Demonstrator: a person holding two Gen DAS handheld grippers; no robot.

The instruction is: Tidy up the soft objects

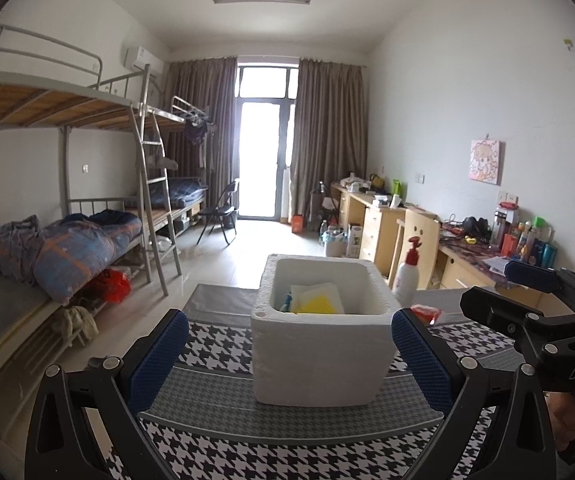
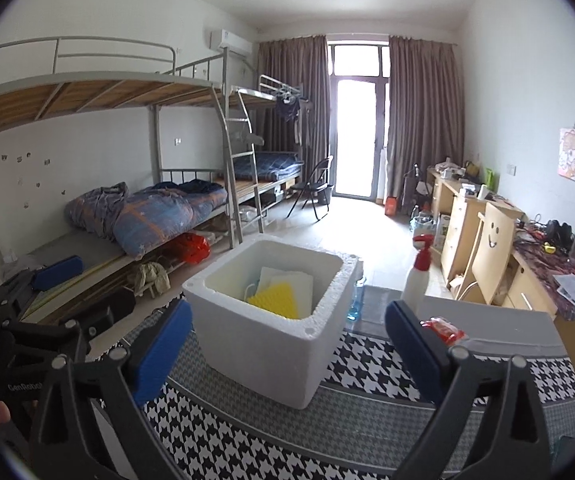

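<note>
A white foam box [image 1: 319, 360] [image 2: 263, 356] stands on the houndstooth tablecloth [image 1: 287, 448] [image 2: 367, 420]. A yellow sponge [image 1: 317, 305] [image 2: 275, 300] and white foam pads [image 1: 319, 289] [image 2: 289, 278] lie inside it. My left gripper [image 1: 289, 320] is open, its blue pads either side of the box in view and touching nothing. My right gripper [image 2: 289, 312] is open too, empty, with the box just ahead. Each wrist view shows the other gripper beside it: the right gripper [image 1: 487, 286] and the left gripper [image 2: 107, 280]. A red packet [image 1: 427, 314] [image 2: 443, 328] lies right of the box.
A white spray bottle with a red head [image 1: 407, 276] [image 2: 417, 280] stands at the table's far edge, and a blue bottle [image 2: 355, 300] behind the box. Bunk beds [image 1: 67, 248] with quilts line the left wall. Cluttered desks [image 1: 467, 264] and a wooden chair [image 2: 491, 248] fill the right.
</note>
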